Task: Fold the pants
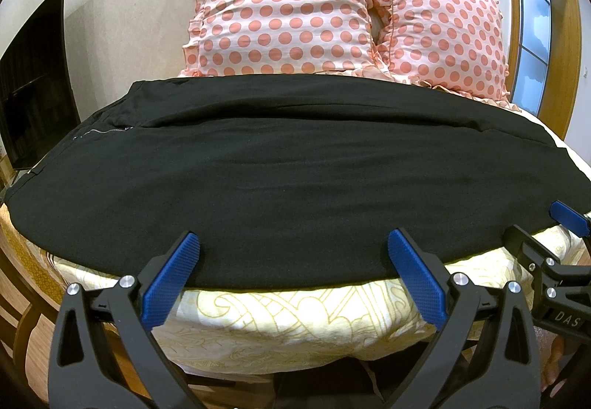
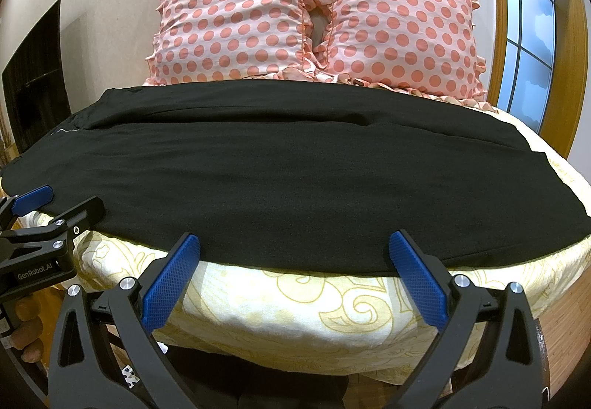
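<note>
Black pants [image 1: 288, 187] lie flat across the bed, lengthwise left to right, waist with a zipper at the left; they also show in the right wrist view [image 2: 295, 180]. My left gripper [image 1: 293, 242] is open and empty, its blue pads at the pants' near edge. My right gripper [image 2: 295, 242] is open and empty at the same near edge, further right. The right gripper shows at the right of the left wrist view [image 1: 554, 228]; the left gripper shows at the left of the right wrist view [image 2: 55, 202].
The bed has a cream sheet with a yellow pattern [image 1: 295, 313] [image 2: 303, 309]. Two pink polka-dot pillows [image 1: 284, 10] [image 2: 399, 21] stand behind the pants. A dark TV [image 1: 33, 87] is at the left, a window [image 2: 528, 39] at the right.
</note>
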`<state>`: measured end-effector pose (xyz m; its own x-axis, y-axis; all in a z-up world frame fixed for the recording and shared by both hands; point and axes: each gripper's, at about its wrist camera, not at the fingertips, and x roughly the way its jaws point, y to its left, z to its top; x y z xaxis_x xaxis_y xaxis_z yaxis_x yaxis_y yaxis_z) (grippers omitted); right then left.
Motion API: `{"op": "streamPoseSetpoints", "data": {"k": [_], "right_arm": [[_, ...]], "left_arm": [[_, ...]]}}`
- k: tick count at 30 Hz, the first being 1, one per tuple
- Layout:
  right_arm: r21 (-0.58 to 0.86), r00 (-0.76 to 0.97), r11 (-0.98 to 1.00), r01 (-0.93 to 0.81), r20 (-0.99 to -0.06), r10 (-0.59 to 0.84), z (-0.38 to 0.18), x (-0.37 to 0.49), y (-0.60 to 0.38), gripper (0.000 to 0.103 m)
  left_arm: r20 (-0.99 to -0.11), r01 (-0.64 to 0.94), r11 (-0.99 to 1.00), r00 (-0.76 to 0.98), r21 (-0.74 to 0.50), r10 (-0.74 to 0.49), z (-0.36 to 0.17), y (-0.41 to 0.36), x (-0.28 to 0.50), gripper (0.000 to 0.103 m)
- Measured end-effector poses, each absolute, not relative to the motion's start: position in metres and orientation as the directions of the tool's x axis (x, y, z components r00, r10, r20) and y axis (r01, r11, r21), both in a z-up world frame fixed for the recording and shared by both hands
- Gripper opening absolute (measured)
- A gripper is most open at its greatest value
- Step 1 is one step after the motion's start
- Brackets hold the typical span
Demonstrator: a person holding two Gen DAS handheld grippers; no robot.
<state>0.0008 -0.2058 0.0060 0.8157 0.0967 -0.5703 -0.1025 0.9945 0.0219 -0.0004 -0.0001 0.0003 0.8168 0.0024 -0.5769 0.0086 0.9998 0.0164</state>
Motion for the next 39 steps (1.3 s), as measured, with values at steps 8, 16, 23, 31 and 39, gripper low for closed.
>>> {"op": "streamPoseSetpoints", "data": {"k": [8,16,23,31,39], "right_arm": [[0.022,0.816,0.994,-0.102,-0.570,0.097,0.006,0.001,-0.206,0.102],[0.022,0.816,0.994,-0.102,-0.570,0.097,0.006,0.001,-0.206,0.102],[0.022,0.817,0.994,-0.103,-0.569,0.097,0.005,0.001,-0.206,0.102],[0.033,0.798,0.991,-0.128,-0.590,0.123,0.005,0.006,-0.209,0.102],[0.182,0.775,0.973,-0.143,-0.591,0.225,0.026,0.022,-0.242,0.102]], "left_arm": [[-0.576,0.009,1.000,0.817,0.017,0.002,0.000,0.000,0.000,0.101],[-0.576,0.009,1.000,0.818,0.017,0.003,0.000,0.000,-0.001,0.101],[-0.577,0.010,1.000,0.817,0.017,0.001,0.000,0.000,0.000,0.101],[-0.601,0.020,1.000,0.799,0.017,-0.006,0.002,0.000,0.006,0.101],[-0.620,0.014,0.998,0.784,0.064,0.029,0.015,0.000,0.007,0.101]]}}
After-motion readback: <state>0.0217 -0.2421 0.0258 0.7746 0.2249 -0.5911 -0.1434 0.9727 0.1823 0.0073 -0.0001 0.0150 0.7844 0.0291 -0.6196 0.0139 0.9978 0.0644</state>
